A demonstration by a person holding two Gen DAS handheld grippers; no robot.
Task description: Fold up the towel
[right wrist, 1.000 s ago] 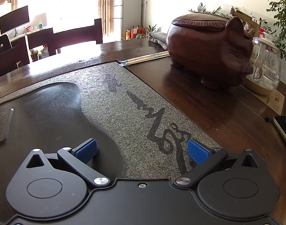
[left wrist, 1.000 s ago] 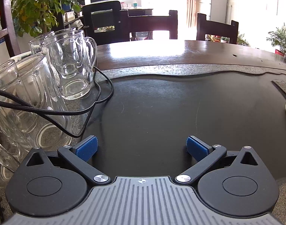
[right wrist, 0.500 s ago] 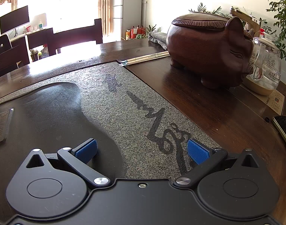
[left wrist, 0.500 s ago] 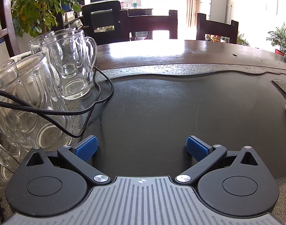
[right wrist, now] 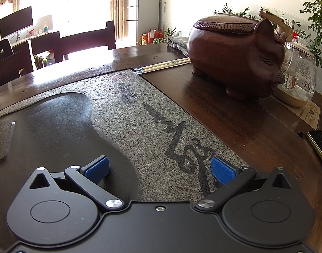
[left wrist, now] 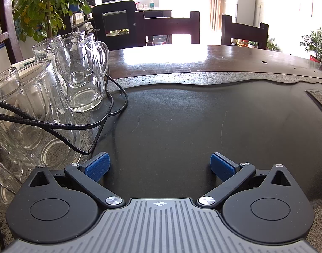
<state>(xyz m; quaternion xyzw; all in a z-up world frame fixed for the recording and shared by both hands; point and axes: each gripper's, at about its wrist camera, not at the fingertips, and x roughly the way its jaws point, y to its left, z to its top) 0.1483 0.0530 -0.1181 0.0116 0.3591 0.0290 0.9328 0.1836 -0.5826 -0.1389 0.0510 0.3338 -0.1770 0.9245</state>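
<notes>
Both the left gripper (left wrist: 158, 165) and right gripper (right wrist: 160, 168) gaped wide and empty over the dark tray (left wrist: 182, 126); no towel showed, so locating its edge should come first.

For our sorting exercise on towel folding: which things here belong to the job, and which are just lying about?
Job: left gripper, right gripper, jaws open; possibly the grey cloth.
Lying about: glass mugs, black cable, wooden pig, chopsticks, glass kettle, phone.
</notes>
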